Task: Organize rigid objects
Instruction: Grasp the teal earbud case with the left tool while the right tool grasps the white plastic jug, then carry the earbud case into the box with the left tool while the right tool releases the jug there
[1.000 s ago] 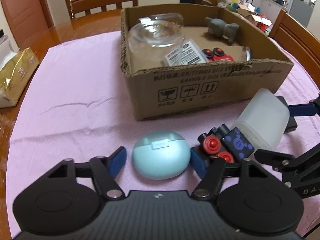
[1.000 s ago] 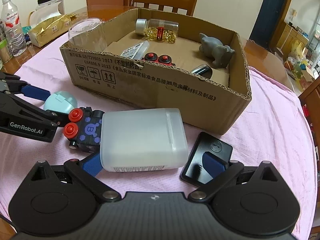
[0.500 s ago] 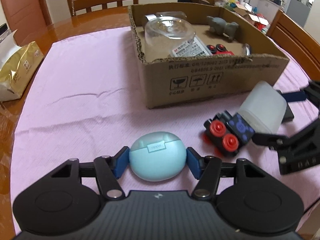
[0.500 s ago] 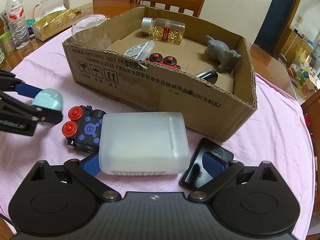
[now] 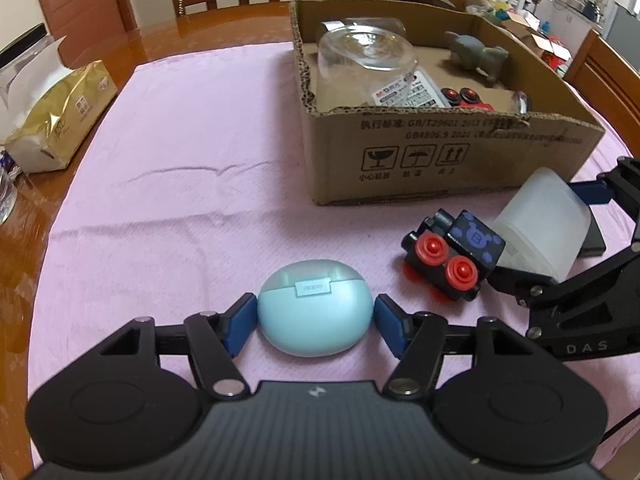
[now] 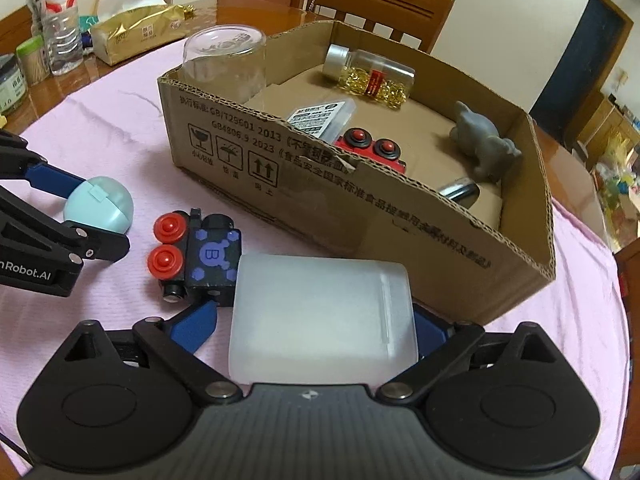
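Earbud case [image 5: 314,307] before cardboard box [image 5: 452,172]: smooth, light, slippery; left gripper [image 5: 316,322] opening around its sides; right gripper [image 6: 316,328] closing around frosted container [image 6: 322,316].

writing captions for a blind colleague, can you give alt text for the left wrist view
The left hand-held gripper brackets a pale blue earbud case on a pink tablecloth, jaws opening. To the right lie a black toy block with red wheels and a white plastic box; behind, an open cardboard box.
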The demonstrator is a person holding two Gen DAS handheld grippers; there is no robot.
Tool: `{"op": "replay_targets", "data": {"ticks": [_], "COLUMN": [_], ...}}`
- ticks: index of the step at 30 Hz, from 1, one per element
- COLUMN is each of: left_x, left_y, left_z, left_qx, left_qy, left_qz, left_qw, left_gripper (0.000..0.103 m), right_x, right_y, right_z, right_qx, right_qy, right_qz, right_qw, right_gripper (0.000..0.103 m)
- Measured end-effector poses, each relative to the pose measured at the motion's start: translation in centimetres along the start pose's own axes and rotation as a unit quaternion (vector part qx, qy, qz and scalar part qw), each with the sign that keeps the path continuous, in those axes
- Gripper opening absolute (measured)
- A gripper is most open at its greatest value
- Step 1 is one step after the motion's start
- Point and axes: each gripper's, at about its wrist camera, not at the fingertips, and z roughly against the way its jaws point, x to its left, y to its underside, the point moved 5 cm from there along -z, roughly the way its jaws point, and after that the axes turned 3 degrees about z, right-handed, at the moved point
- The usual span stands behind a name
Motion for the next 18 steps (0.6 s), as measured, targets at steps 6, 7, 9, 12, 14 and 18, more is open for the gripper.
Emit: {"op": "replay_targets", "data": {"ticks": [6, 7, 9, 12, 14, 18], "left_x": [0.2, 0.3, 0.4, 0.5, 0.5, 0.6], "left_y": [-0.4, -0.4, -0.4, -0.3, -0.4, -0.6], "left_z": [-0.1, -0.1, -0.1, 0.2, 0.5, 1.2], "left_qx": [0.003, 0.004, 0.008, 0.012, 0.011, 0.015], "left_qy": [0.009, 0.012, 0.018, 0.021, 0.021, 0.025], "left_qz": [0.005, 0.004, 0.000, -0.012, -0.025, -0.042], "left_qw": [0.9999, 0.9999, 0.9998, 0.9996, 0.9994, 0.9987], "left_gripper": [0.060, 0.060, 0.060, 0.060, 0.060, 0.060], "right_x": [-0.7, -0.8, -0.8, -0.8, -1.0, -1.2], "right_y": [-0.1, -0.1, -0.1, 0.0, 0.1, 0.1], "right_z": [0.0, 0.1, 0.3, 0.8, 1.3, 1.8], "right_qx": [0.006, 0.006, 0.005, 0.005, 0.003, 0.004], "right_qy": [0.003, 0.002, 0.003, 0.002, -0.003, -0.008], "right_qz": [-0.007, -0.009, -0.009, -0.006, -0.009, -0.009], "right_qw": [1.000, 1.000, 1.000, 1.000, 1.000, 1.000], "right_gripper": [0.088, 0.087, 0.087, 0.086, 0.086, 0.086]}}
